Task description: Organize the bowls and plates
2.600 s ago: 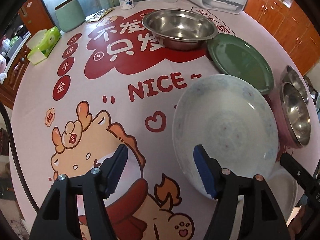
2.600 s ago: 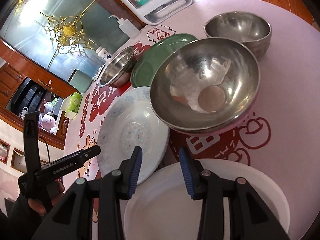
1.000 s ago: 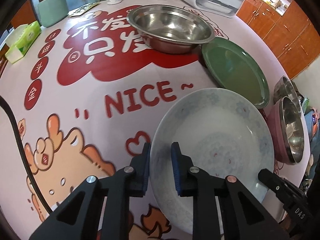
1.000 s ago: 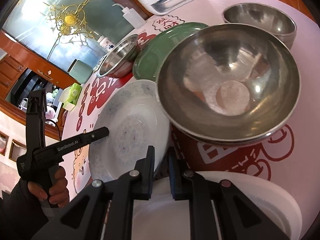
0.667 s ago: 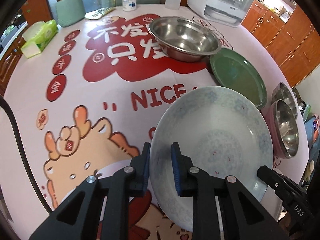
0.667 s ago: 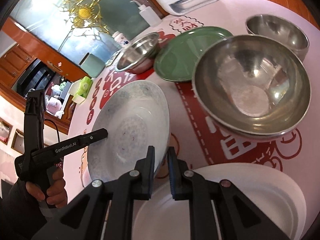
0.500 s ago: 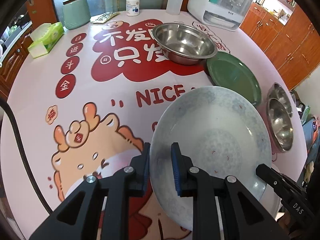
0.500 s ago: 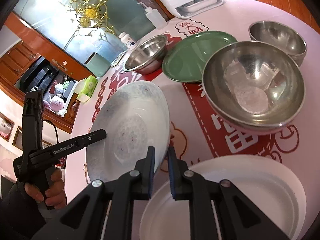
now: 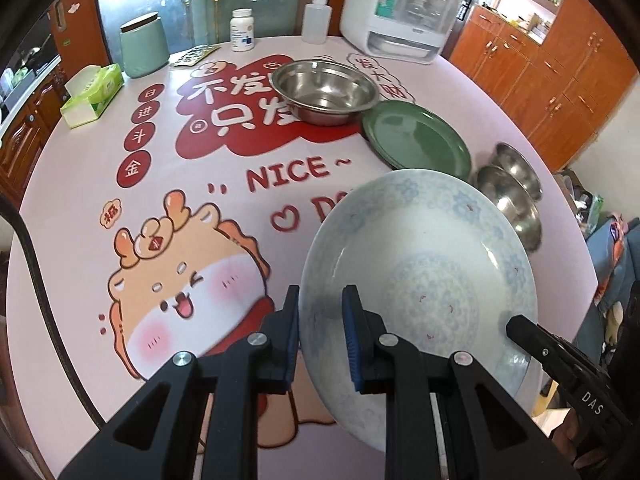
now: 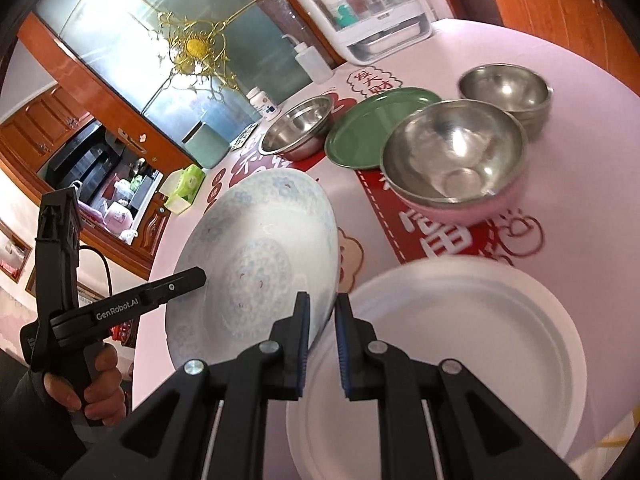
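A white plate with a pale blue pattern (image 9: pixel 424 264) (image 10: pixel 256 264) hangs tilted above the table, held at both sides. My left gripper (image 9: pixel 320 336) is shut on its left rim, and my right gripper (image 10: pixel 322 340) is shut on the opposite rim. Below it on the right lies a plain white plate (image 10: pixel 460 344). A green plate (image 9: pixel 416 140) (image 10: pixel 376 128), a wide steel bowl (image 9: pixel 324 92) (image 10: pixel 298 132), a steel bowl in a pink shell (image 10: pixel 456 160) (image 9: pixel 508 204) and a small steel bowl (image 10: pixel 506 90) (image 9: pixel 516 164) stand behind.
The round table (image 9: pixel 80 184) has a pink printed cover. At its far edge stand a green canister (image 9: pixel 144 46), a tissue pack (image 9: pixel 94 94), a pill bottle (image 9: pixel 242 30), a squeeze bottle (image 9: pixel 316 20) and a white appliance (image 9: pixel 404 16). A hand (image 10: pixel 96 396) holds the left gripper's handle.
Both grippers, shut on the patterned plate since a second ago, have lifted it off the table and tilted it. The table and the other dishes now look farther below.
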Demonstrator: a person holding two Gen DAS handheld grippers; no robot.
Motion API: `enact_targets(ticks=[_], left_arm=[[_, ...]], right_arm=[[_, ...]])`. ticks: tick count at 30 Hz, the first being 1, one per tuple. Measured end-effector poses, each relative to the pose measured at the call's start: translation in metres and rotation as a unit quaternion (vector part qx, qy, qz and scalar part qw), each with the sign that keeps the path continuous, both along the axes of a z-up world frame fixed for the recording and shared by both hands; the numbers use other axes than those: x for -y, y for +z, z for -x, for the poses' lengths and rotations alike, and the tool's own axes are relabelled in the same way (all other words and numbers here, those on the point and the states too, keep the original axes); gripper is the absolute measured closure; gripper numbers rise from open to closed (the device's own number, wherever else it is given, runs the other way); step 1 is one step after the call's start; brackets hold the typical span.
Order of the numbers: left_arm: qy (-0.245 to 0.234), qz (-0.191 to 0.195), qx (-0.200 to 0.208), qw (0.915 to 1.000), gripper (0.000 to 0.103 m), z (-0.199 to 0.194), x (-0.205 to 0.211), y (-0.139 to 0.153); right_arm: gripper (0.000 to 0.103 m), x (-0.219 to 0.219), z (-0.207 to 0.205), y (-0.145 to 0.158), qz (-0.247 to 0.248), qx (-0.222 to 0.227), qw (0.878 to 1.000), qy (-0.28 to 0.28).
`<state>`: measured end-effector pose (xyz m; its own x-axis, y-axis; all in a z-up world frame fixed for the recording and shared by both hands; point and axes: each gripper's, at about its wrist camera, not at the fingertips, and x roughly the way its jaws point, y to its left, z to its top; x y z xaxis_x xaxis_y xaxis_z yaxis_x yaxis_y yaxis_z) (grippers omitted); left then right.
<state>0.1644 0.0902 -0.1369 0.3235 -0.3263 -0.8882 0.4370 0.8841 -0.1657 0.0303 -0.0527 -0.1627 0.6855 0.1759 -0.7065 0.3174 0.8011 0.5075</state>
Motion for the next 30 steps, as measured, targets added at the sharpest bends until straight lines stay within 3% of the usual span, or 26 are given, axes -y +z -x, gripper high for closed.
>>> enact_targets(ticks=[17,30], left_arm=[[-0.089,-0.018,-0.032,0.9954,0.085,0.067,0.045,-0.021],[-0.141,-0.044,-0.063,0.9870,0.085,0.093,0.082,-0.050]], right_arm=[[0.091,0.018,0.088,-0.017,-0.007,-0.025,0.996,-0.080],[0.091,0.042,0.121,-0.036,-0.014,-0.055,0.991,-0.123]])
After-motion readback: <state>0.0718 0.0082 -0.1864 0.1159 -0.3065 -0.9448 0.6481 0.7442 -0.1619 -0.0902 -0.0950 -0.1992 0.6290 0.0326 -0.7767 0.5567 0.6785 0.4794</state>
